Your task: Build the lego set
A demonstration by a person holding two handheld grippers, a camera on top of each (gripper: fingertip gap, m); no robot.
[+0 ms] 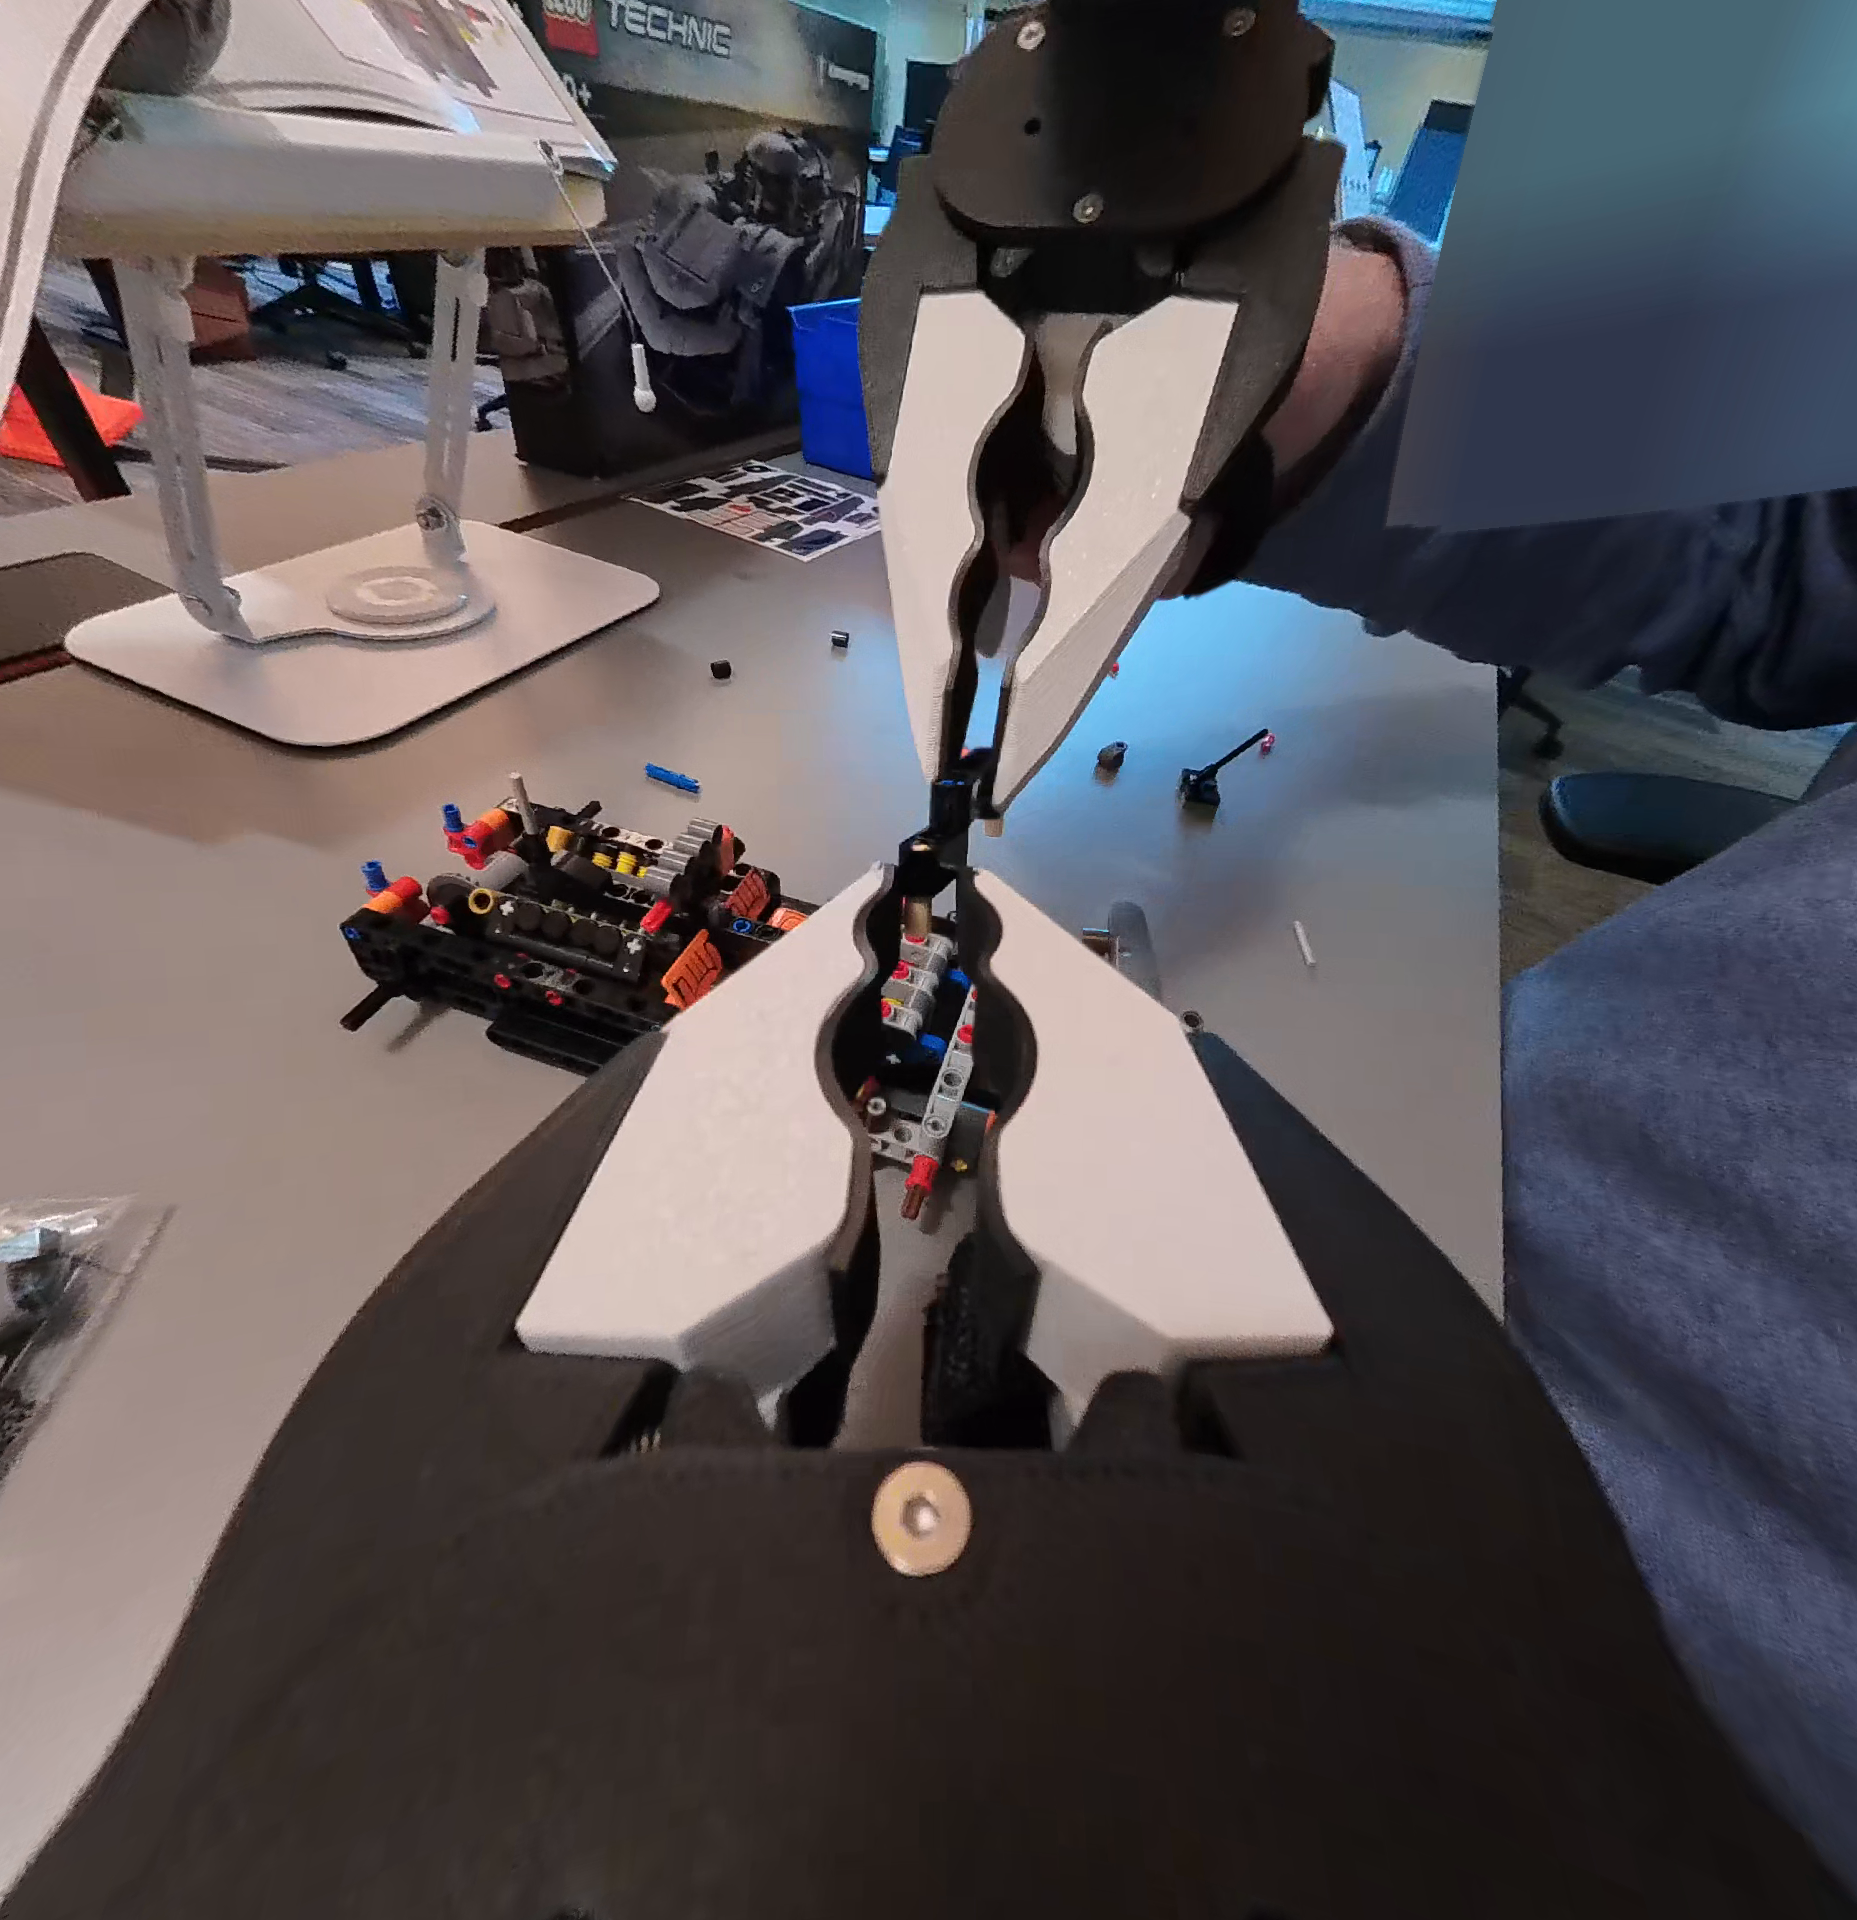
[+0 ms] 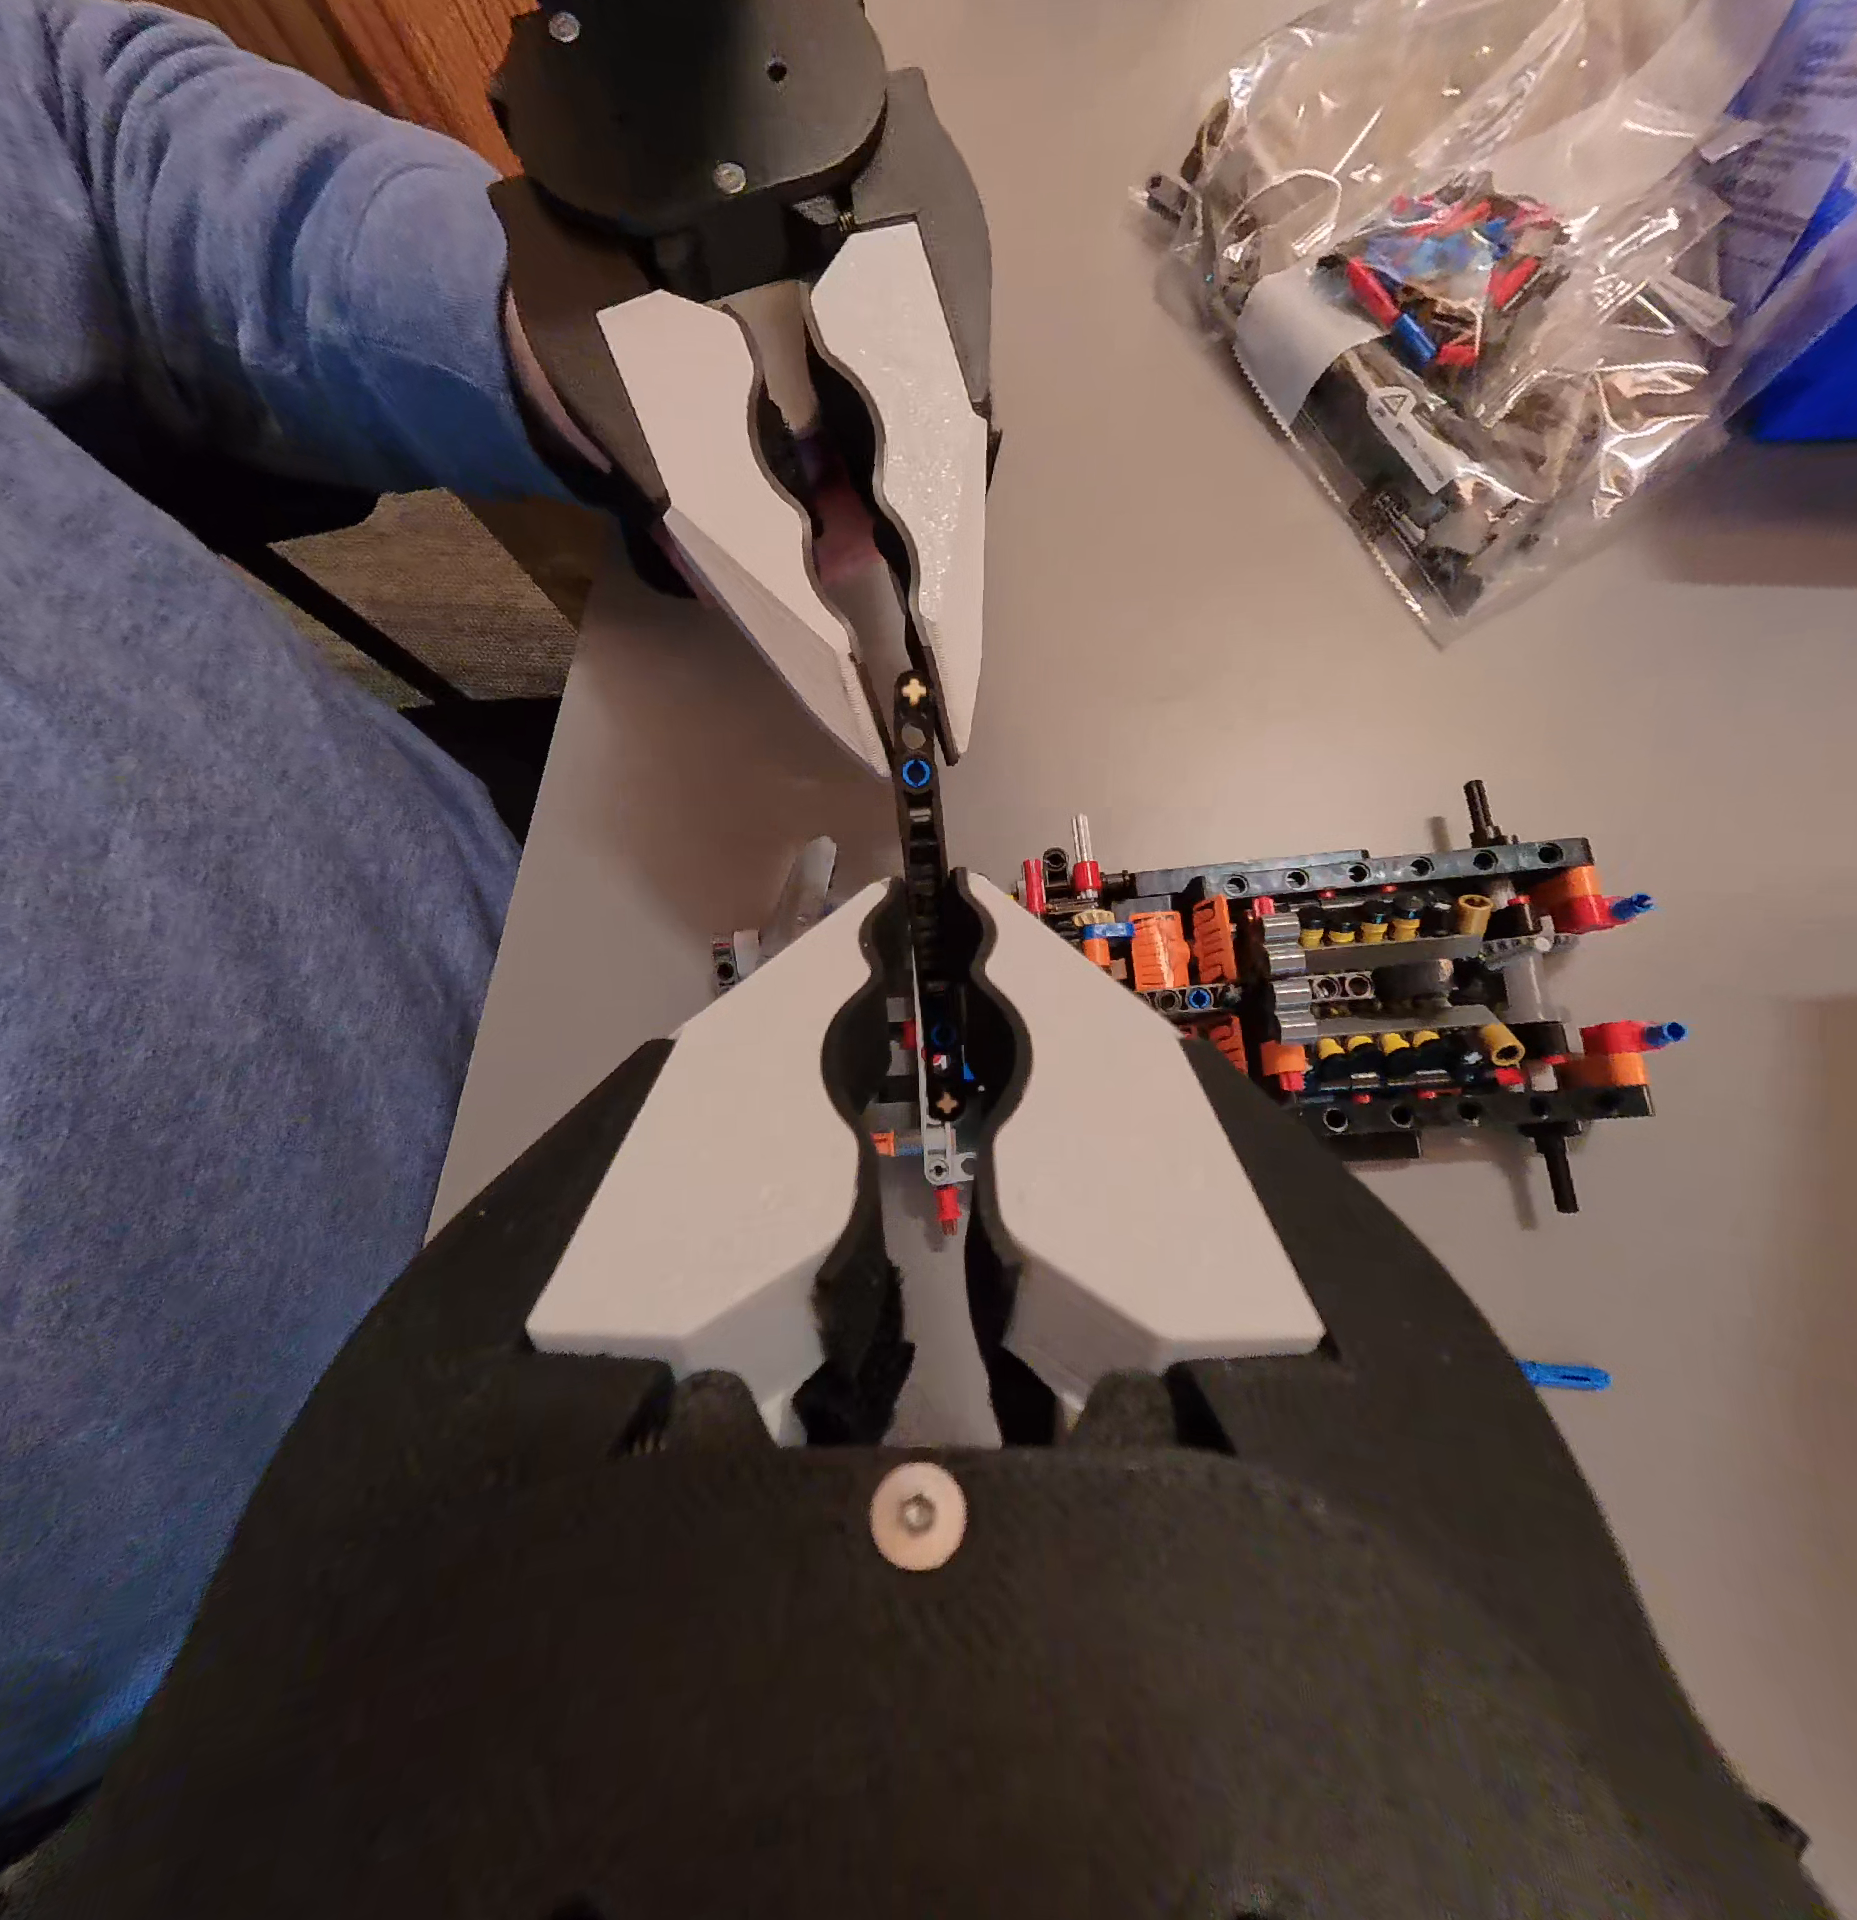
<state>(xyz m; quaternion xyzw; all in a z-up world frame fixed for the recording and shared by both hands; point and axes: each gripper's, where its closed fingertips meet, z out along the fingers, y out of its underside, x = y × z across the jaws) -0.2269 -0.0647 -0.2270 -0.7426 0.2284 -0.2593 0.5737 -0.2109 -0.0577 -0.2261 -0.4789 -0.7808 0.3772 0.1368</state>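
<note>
Both grippers meet tip to tip over the near edge of the grey table [image 2: 1319, 727]. The left gripper [image 1: 929, 883] has its fingers clamped on a small grey-and-black sub-assembly [image 1: 929, 1029], seen through the gap between them. The right gripper [image 2: 924, 894] has its fingers pinched together on a thin black beam [image 2: 919, 821], whose far end lies between the left gripper's tips at 12 o'clock. Judging from this, one tool steadies the sub-assembly while the other aligns and presses the beam onto it; holding both off the table leaves room to push from either side.

The main chassis build [image 2: 1360, 997], black with orange, red and yellow parts, rests on the table at 3 o'clock in the right wrist view, apart from the grippers. A clear bag of parts [image 2: 1475, 312] lies at 1 o'clock. In the left wrist view a silver stand [image 1: 363, 623] holds the instruction booklet [image 1: 384, 73] at 10 o'clock, with the set's box [image 1: 695, 260] and a sticker sheet [image 1: 768, 509] behind, loose pins scattered about, and an office floor beyond
</note>
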